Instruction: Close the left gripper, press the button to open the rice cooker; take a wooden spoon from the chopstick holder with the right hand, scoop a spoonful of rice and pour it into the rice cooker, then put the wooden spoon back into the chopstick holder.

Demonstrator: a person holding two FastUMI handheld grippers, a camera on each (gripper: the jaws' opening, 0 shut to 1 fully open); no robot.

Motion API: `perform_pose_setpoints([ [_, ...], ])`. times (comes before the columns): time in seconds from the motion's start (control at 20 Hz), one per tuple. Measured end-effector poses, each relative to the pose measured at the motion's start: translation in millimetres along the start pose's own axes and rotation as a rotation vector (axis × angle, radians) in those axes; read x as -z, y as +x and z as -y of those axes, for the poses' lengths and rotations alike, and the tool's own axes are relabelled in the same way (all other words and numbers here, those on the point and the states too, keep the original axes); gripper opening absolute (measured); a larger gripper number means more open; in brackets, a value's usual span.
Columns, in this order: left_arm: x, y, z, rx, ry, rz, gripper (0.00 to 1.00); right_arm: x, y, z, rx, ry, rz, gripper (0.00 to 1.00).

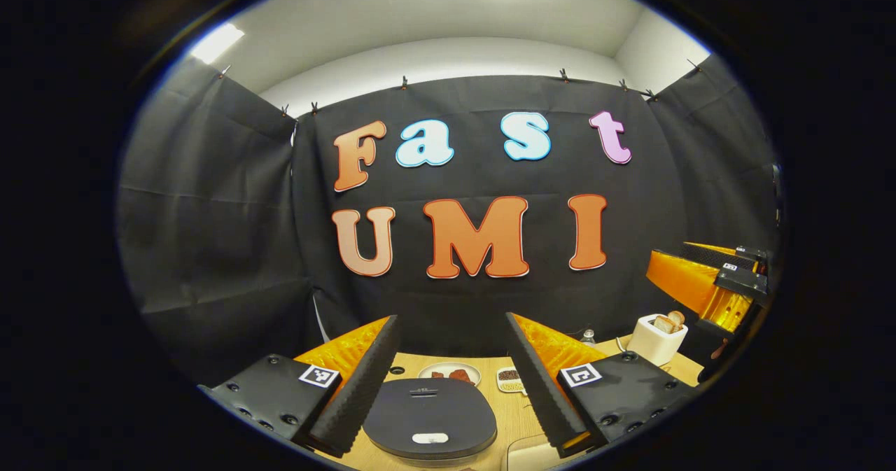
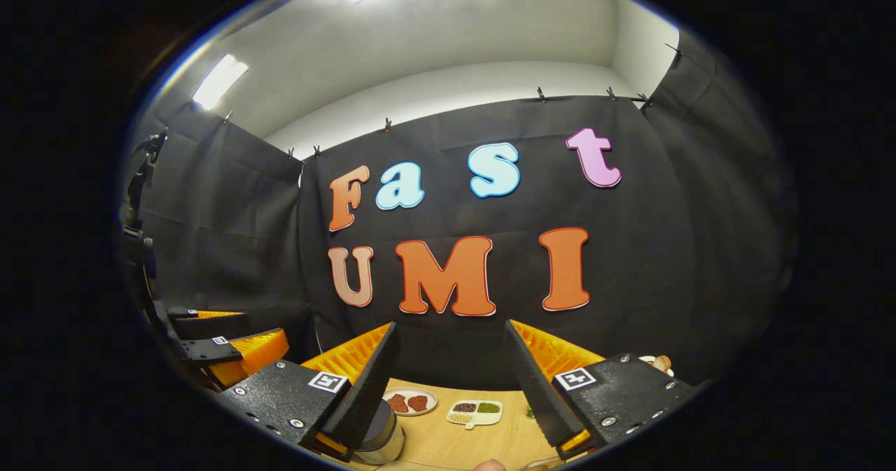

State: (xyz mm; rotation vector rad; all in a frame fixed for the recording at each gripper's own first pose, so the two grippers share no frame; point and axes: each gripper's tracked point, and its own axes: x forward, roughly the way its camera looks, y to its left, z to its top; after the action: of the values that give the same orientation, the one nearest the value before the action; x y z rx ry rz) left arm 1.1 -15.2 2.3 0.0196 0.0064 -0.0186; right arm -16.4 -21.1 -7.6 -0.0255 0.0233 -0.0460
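- Counter (image 1: 514, 415) of pale wood runs along the bottom of both views, below the black cloth wall.
- Rice cooker (image 1: 429, 415), dark with its lid down, sits at bottom centre of the left gripper view, a pale button (image 1: 430, 438) near its front edge; in the right gripper view its rounded side (image 2: 381, 436) shows at lower left.
- Left hand-held gripper (image 1: 451, 373) has its fingers spread wide, holding nothing, the cooker between them in the frame.
- Right hand-held gripper (image 2: 448, 387) is likewise spread and empty, above the counter.
- White holder (image 1: 656, 340) at lower right carries what may be wooden spoon handles; too small to be sure.
- Round plate (image 1: 449, 374) with reddish-brown pieces lies behind the cooker.
- Small divided dish (image 2: 474, 412) of grains sits just right of the plate.
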Motion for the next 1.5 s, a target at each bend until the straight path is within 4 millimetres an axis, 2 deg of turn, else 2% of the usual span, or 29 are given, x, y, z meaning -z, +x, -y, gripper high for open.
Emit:
perform_pose_setpoints([
  [0.15, -3.0, 0.7, -0.7, -0.005, 0.006, 0.004, 0.98, 0.9, -4.5, 3.6, 0.023, -0.019, 0.001, 0.92],
  [0.35, -7.5, 4.4, -10.0, -0.033, 0.012, 0.007, 1.00, -10.3, -2.1, 8.1, 0.046, -0.040, 0.041, 0.92],
  [0.55, -8.8, 7.0, -18.3, -0.057, -0.010, 0.000, 0.97, -11.7, -0.8, 13.9, 0.045, -0.057, 0.049, 0.93],
  [0.6, -8.9, 7.5, -21.3, -0.067, -0.010, -0.002, 0.97, -11.8, -1.3, 17.1, 0.049, -0.055, 0.051, 0.96],
  [0.7, -6.7, 9.2, -24.6, -0.081, -0.009, -0.010, 0.97, -10.2, 1.2, 20.8, 0.058, -0.044, 0.048, 0.96],
  [0.75, -6.1, 10.7, -24.5, -0.082, -0.007, -0.013, 0.97, -9.8, 2.3, 22.7, 0.063, -0.037, 0.046, 0.92],
  [0.9, -2.5, 10.1, -21.9, -0.076, -0.001, -0.019, 0.97, -10.0, 3.9, 29.5, 0.075, -0.027, 0.047, 0.96],
  [0.95, -2.5, 10.7, -21.1, -0.072, 0.003, -0.018, 0.97, -9.6, 4.8, 30.2, 0.076, -0.024, 0.046, 0.92],
  [1.15, -1.3, 11.9, -23.5, -0.076, 0.012, -0.017, 0.97, -2.5, 6.6, 31.4, 0.078, -0.031, 0.033, 0.93],
  [1.35, 5.0, 16.4, -34.3, -0.097, 0.003, -0.034, 0.98, 2.4, 6.3, 36.8, 0.087, -0.023, 0.025, 0.93],
  [1.4, 9.1, 18.9, -36.1, -0.096, -0.003, -0.046, 0.85, 4.0, 6.6, 40.5, 0.096, -0.018, 0.021, 0.96],
  [1.5, 18.5, 24.9, -35.5, -0.082, -0.014, -0.079, 0.59, 6.9, 5.8, 47.2, 0.115, -0.012, 0.019, 0.93],
])
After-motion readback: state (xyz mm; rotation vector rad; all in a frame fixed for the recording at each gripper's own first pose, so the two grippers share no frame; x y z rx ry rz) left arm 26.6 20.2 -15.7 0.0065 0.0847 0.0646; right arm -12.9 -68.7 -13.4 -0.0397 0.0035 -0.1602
